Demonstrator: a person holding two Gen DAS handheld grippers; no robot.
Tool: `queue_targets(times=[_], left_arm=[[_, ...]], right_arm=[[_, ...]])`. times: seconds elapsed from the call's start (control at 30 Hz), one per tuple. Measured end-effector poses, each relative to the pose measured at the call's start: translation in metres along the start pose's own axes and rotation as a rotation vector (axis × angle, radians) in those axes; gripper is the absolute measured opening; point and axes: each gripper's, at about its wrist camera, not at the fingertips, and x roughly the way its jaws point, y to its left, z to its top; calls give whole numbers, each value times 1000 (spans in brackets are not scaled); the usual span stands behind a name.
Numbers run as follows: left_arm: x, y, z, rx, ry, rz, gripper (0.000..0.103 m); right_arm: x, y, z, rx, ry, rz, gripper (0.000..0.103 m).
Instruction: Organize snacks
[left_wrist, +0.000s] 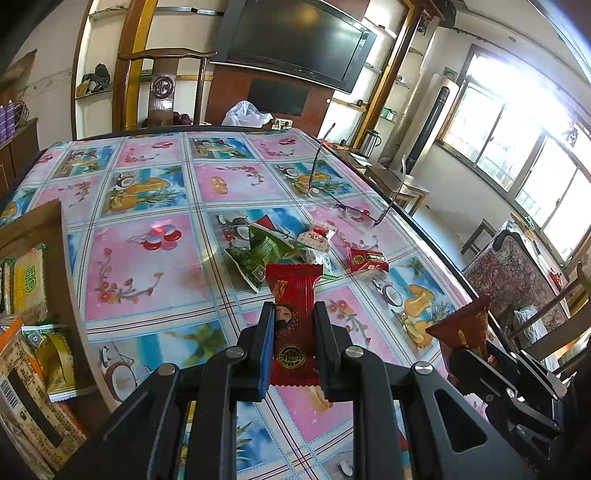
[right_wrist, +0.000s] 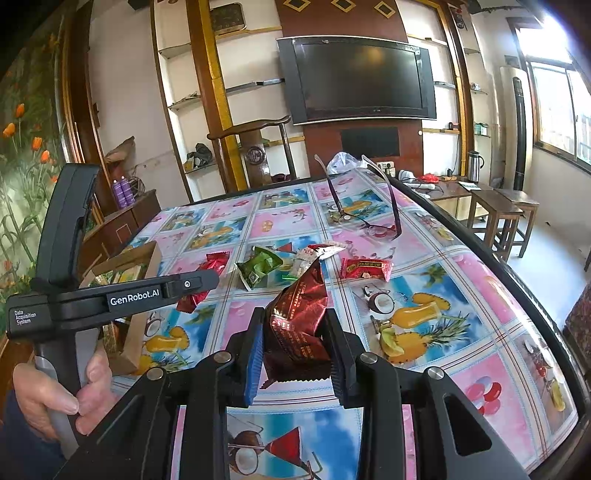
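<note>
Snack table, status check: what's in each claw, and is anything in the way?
Left claw shut on bright red packet. Right claw shut on dark red packet. Loose snacks, glasses ahead on table; box left.

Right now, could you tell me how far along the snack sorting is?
Done: several packets sit in the box. In hand: the left gripper holds a red packet, the right gripper a dark red one. Left: green packets, a white one and a small red one on the table.
</note>
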Motion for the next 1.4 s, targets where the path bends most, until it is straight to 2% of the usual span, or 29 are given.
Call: queue_targets(times=[0.43, 1.4], left_arm=[[-3, 3, 0, -4, -5, -3, 19], [-40, 35, 6, -73, -80, -2, 19]], right_arm=[[2, 1, -1, -7, 2, 3, 33], [-6, 16, 1, -40, -12, 12, 33]])
